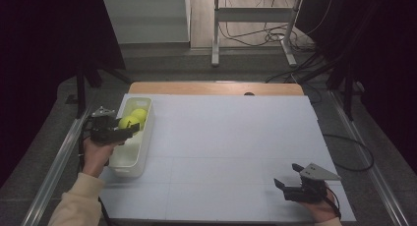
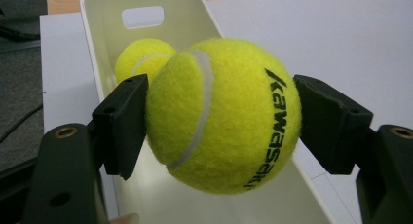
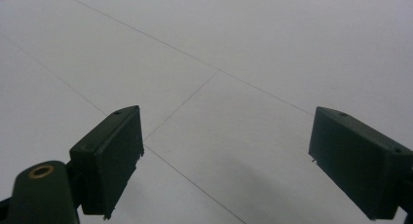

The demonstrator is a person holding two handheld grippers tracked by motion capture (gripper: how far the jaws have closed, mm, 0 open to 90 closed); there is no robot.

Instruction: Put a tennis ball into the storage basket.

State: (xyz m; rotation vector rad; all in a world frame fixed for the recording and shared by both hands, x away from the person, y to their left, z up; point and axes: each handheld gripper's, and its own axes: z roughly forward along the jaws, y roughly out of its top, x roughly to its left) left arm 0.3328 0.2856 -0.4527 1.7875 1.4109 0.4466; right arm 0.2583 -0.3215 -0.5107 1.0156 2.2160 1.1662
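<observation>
Left claw [image 2: 219,121] clenches a ball [image 2: 224,114] over the bin [image 2: 97,34] (second ball [image 2: 139,58] half hidden); right claw [image 3: 224,160] released above bare tabletop [image 3: 243,48].

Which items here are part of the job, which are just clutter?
In the job:
- left claw, shut on the Kawasaki tennis ball
- second tennis ball, lying in the bin
- white plastic bin

Lying about:
- right claw, open over the bare white table top
- metal stand and cables on the floor beyond the table
</observation>
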